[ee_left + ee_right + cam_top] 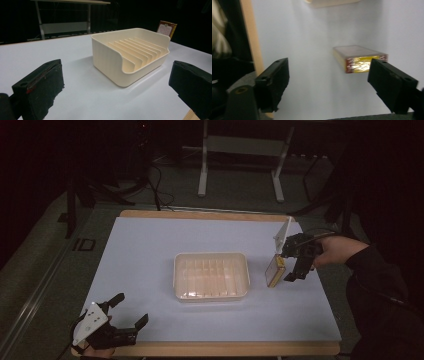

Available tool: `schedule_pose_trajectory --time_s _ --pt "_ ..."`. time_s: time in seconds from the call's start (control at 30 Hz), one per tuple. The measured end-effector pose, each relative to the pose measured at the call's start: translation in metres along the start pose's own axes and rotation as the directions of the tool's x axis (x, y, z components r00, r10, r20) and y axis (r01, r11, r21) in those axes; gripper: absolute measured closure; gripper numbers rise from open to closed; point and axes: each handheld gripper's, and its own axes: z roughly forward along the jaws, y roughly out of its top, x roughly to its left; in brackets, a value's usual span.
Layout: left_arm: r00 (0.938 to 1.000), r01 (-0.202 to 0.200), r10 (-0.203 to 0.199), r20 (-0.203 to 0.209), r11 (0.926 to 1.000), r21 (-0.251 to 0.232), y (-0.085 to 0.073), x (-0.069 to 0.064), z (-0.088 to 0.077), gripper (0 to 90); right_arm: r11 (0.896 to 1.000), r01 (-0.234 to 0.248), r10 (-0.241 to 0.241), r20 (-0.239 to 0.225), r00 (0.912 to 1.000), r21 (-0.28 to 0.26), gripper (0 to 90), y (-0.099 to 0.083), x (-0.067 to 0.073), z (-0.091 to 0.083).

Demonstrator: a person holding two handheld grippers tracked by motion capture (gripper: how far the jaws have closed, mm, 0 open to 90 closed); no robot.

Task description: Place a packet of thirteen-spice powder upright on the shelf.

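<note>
No legible text anywhere; print on yellow-red packet (361, 62) too blurred to read.

Cream ribbed tray (211, 276), yellow box (274, 271) with red edging, white table (150, 245), black grippers (294, 265)

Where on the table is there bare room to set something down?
Bare: the wide strip from the rack to the far edge, everything left of it, and the near strip beside the left gripper. Crowded: right of the rack, where box and right gripper sit.

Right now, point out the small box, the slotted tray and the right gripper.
small box (274, 271): high view, its upper face.
slotted tray (210, 257): high view, far rim.
right gripper (286, 269): high view, between its fingertips.
</note>
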Motion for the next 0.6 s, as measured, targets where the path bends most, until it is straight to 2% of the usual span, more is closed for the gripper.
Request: schedule_pose_trajectory --time_s 0.07,0.2,0.3,0.43,0.6 --pt "1.0000 -0.001 0.001 0.000 1.0000 0.000 0.000 0.000 0.000 0.0 1.000 -0.009 0.009 -0.005 0.9999 0.000 15.8 0.001 -0.005 0.000" --pt "1.0000 0.001 -0.001 -0.002 1.0000 -0.001 -0.001 0.000 -0.001 0.0 1.000 -0.015 0.015 0.014 0.9998 -0.001 13.9 0.002 -0.013 0.003" --pt "1.0000 0.003 -0.003 -0.006 1.0000 -0.008 -0.001 0.000 -0.003 0.0 1.000 -0.013 0.013 0.004 0.9999 0.001 13.7 0.002 -0.018 0.009" --pt "1.0000 0.001 -0.002 -0.010 1.0000 -0.006 -0.001 0.000 -0.004 0.0 1.000 -0.024 0.024 0.029 0.9993 0.006 13.6 -0.001 -0.031 0.022" --pt "0.9998 0.004 -0.004 -0.017 1.0000 -0.001 -0.002 0.000 -0.005 0.0 0.999 -0.031 0.030 0.029 0.9991 0.012 15.4 -0.006 -0.040 0.029"
